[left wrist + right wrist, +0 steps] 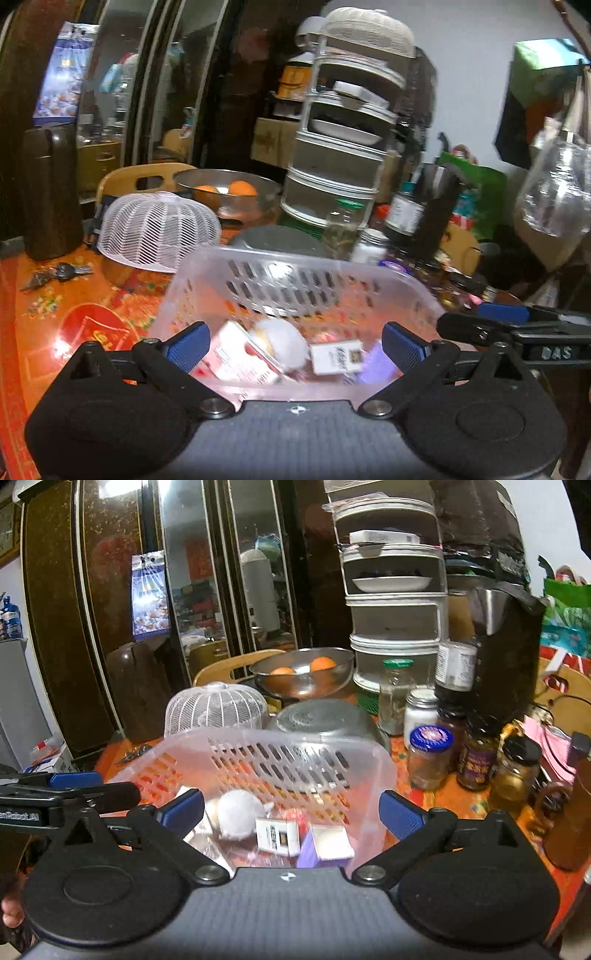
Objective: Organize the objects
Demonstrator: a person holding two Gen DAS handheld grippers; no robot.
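Your clear slotted plastic basket sits on the orange patterned tablecloth, and everything here is placed against it. Inside it lie a white fluffy ball, a white carton with dark print, a red-and-white box and a purple-sided box.

Your left gripper stands at the basket's near rim with its blue-padded jaws spread as wide as they go, one on each side of the basket's near end; the pads press on nothing. Your right gripper is beside it at the same rim, jaws just as wide and likewise holding nothing.

Behind the basket you have a white ribbed plastic dome cover and a steel bowl with oranges. To the basket's right stand glass jars, nearest the blue-lidded jar. To its left lies a bunch of keys.
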